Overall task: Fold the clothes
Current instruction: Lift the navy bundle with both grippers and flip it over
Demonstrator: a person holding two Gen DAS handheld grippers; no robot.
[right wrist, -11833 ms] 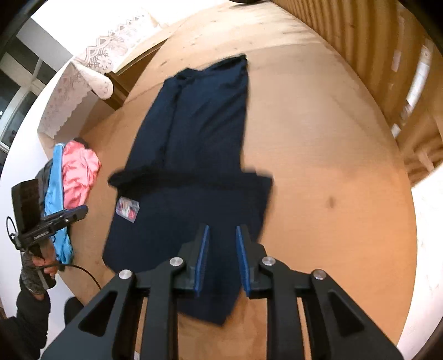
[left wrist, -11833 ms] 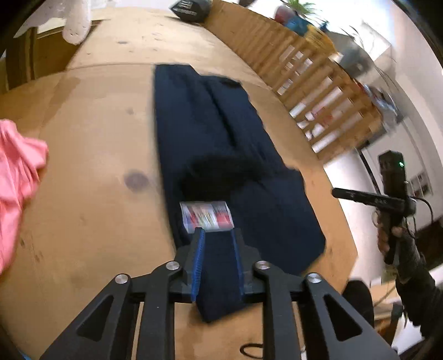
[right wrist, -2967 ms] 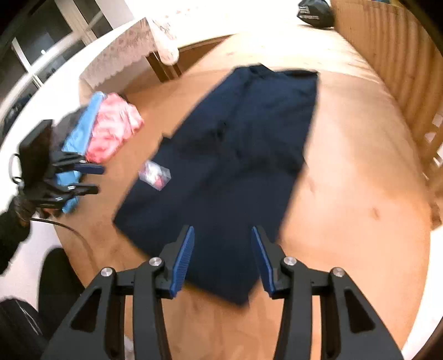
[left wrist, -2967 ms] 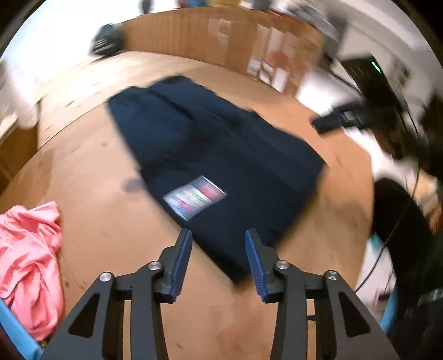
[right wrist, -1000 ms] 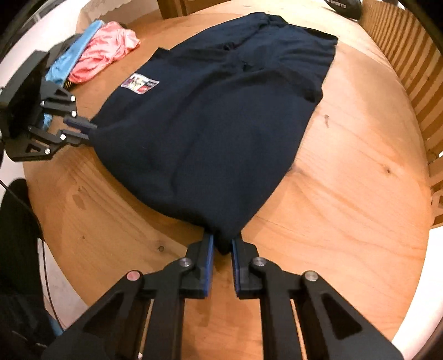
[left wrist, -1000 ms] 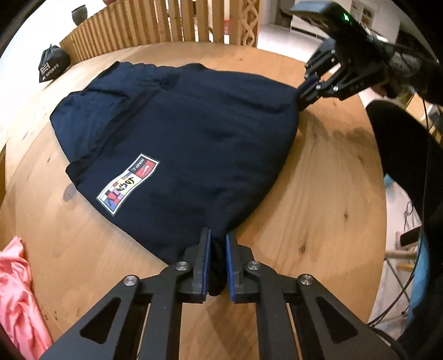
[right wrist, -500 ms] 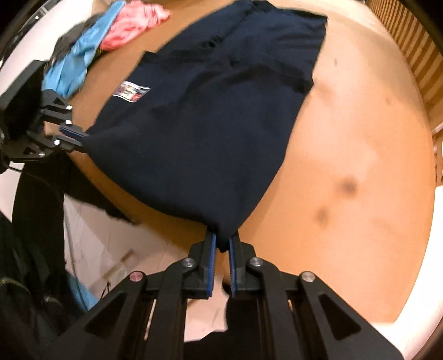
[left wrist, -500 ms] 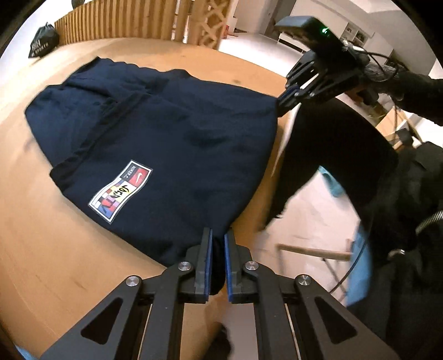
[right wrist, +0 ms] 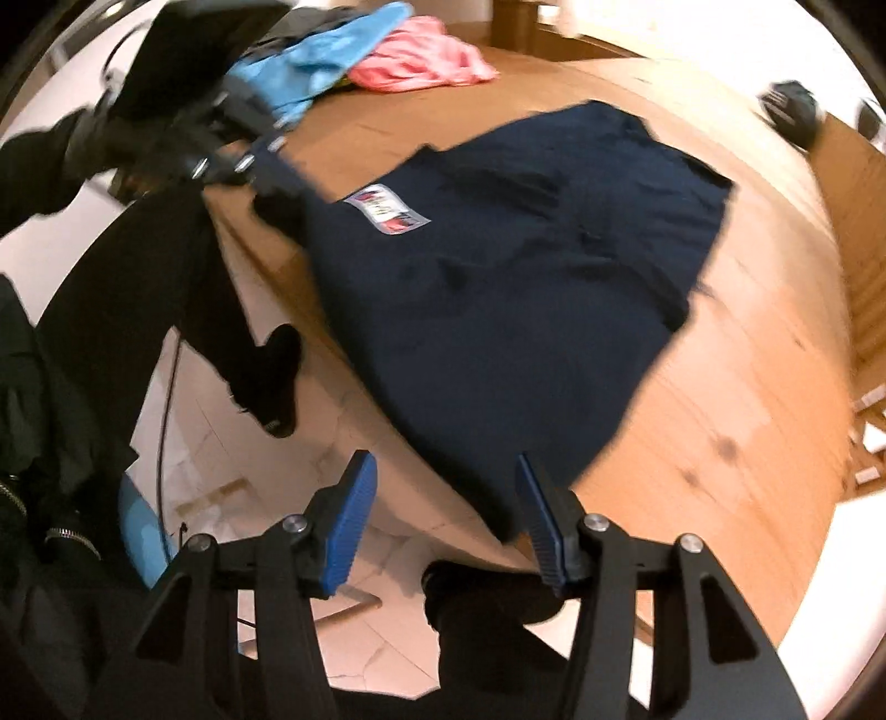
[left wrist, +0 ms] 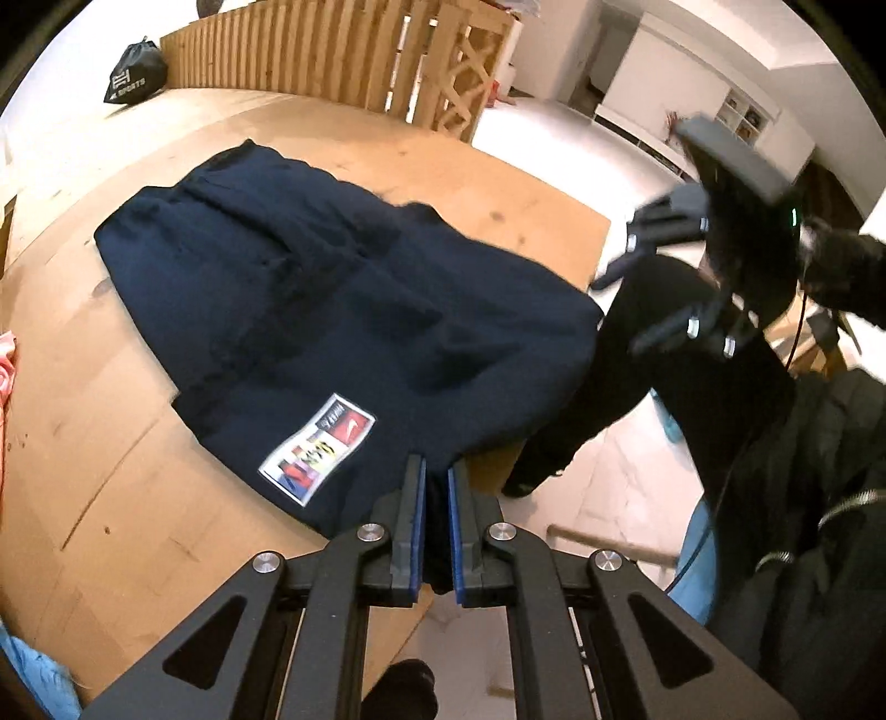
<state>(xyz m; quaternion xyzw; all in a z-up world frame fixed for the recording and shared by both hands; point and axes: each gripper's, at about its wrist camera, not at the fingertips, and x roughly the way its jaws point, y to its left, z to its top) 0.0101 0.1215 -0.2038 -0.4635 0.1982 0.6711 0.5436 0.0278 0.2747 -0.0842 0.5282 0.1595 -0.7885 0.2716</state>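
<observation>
On the table (left wrist: pixel 138 487), near its edge, a navy garment (left wrist: pixel 343 310) is spread in a broad layer, one corner pinched by the left gripper (left wrist: pixel 436 487) while the right gripper (right wrist: pixel 443 498) is held agape, so further folds seem left.

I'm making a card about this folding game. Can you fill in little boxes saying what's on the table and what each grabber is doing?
garment: navy clothing with a colourful patch, near edge hanging over the table's rim
table: round, wooden
left gripper: fingers shut on the navy clothing's near edge
right gripper: fingers open, holding nothing
other clothes: pink and blue pieces at the far side
</observation>
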